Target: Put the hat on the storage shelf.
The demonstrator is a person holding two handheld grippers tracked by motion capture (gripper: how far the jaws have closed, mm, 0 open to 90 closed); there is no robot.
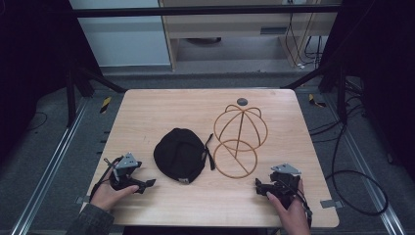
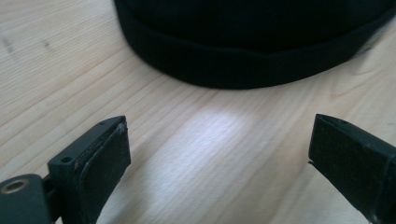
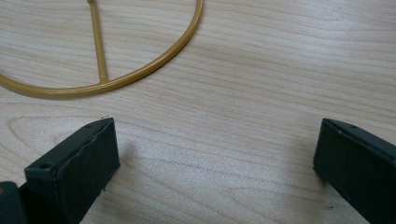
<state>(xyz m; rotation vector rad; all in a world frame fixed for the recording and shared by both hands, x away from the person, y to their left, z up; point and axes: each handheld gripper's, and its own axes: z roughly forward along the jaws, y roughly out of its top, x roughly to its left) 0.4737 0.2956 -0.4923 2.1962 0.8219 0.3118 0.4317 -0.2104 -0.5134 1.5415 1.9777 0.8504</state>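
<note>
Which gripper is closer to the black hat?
Left. The left gripper sits just beside the black hat, fingers open. The right gripper is farther away, near the wire stand.

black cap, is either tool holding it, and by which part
Nothing is held. The left tool and right tool both stand open over bare table; the black cap lies untouched.
</note>
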